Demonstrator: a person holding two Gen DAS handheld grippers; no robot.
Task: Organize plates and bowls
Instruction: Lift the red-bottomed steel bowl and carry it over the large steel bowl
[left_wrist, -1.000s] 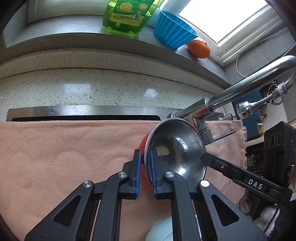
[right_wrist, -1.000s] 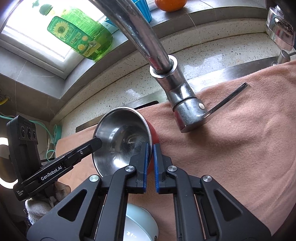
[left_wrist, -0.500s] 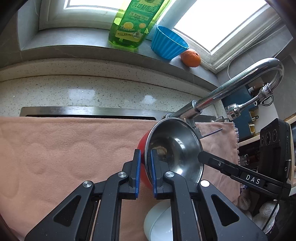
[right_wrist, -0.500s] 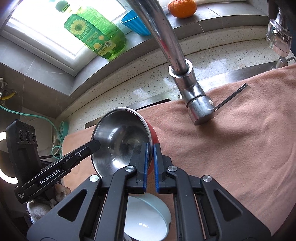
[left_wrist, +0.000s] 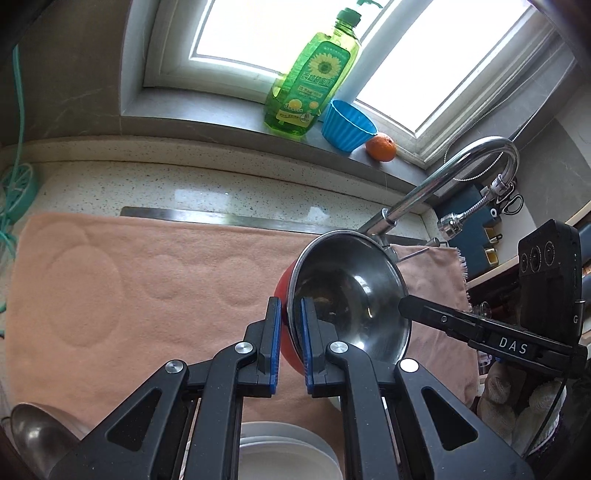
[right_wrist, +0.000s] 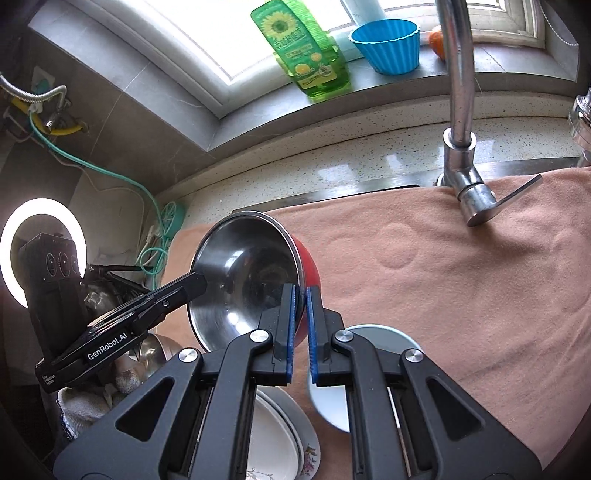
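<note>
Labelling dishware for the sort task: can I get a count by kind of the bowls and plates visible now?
Red-and-steel bowl, gripped at opposite rim edges by left gripper and right gripper: 1
Pale bowl on the pink cloth: 1
Steel bowl at the lower left edge: 1
Stacked plates, white over floral-rimmed: at least 2
Total: 5

We look down along each gripper's fingers from close behind, tilted toward a towel-covered counter (left_wrist: 129, 295) and the window sill. Both views share the steel bowl (left_wrist: 347, 295) seen from opposite sides, the faucet (right_wrist: 461, 110), green bottle (right_wrist: 306, 55) and blue cup (left_wrist: 347, 125).
</note>
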